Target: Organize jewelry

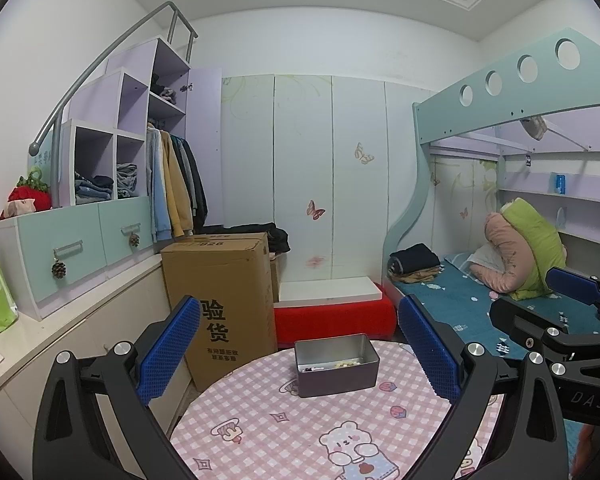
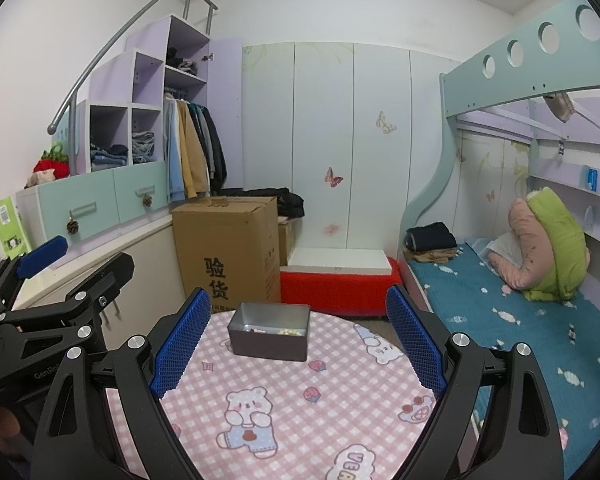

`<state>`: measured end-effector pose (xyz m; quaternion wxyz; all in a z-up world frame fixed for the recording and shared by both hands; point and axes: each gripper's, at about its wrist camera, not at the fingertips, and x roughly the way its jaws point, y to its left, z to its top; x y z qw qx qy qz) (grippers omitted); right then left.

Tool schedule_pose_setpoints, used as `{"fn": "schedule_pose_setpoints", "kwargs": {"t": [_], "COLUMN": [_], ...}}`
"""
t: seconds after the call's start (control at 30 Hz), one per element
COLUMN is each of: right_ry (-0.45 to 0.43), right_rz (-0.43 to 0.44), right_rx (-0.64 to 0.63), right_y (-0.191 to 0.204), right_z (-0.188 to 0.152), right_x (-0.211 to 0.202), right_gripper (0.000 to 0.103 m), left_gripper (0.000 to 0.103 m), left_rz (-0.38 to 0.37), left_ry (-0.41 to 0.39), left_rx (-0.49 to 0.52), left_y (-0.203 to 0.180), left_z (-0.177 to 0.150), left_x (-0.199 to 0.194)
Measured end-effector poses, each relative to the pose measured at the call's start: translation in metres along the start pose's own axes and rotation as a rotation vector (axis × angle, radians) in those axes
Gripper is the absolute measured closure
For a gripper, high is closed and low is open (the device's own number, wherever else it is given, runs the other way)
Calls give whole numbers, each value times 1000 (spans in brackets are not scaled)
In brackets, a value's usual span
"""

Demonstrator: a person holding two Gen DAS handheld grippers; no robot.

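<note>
Left tool (image 1: 296, 352) beyond grey tin (image 1: 337, 364), right-view-only.

My left gripper (image 1: 298, 350) and right gripper (image 2: 298, 342) carry blue knobbly rubbery pads on matt black plastic, over a grey matt metal rectangular tin (image 2: 269, 335) on a smooth pink checked tablecloth (image 2: 284, 400).

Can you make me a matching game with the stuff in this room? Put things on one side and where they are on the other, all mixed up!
Things:
1. grey tin box
2. cardboard box
3. green pillow
4. pine cone

Places:
A. hanging from a drawer handle
B. on the blue bed
C. on the pink checked table
D. on the floor behind the table

Pairs: 1-C, 2-D, 3-B, 4-A
</note>
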<state>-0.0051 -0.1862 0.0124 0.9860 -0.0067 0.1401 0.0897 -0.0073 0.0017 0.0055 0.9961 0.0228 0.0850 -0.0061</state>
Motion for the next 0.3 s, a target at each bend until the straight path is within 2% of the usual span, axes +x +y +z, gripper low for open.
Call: {"fn": "schedule_pose_setpoints", "kwargs": {"t": [0.3], "right_ry": [9], "right_rz": [-1], "right_rx": [0], "right_y": [1], "right_z": [-6], "right_x": [0], "right_gripper": [16], "left_gripper": [7], "left_rz": [0], "left_ry": [9], "left_rx": [2], "left_y": [0], "left_z": [-4], "left_x": [4]}}
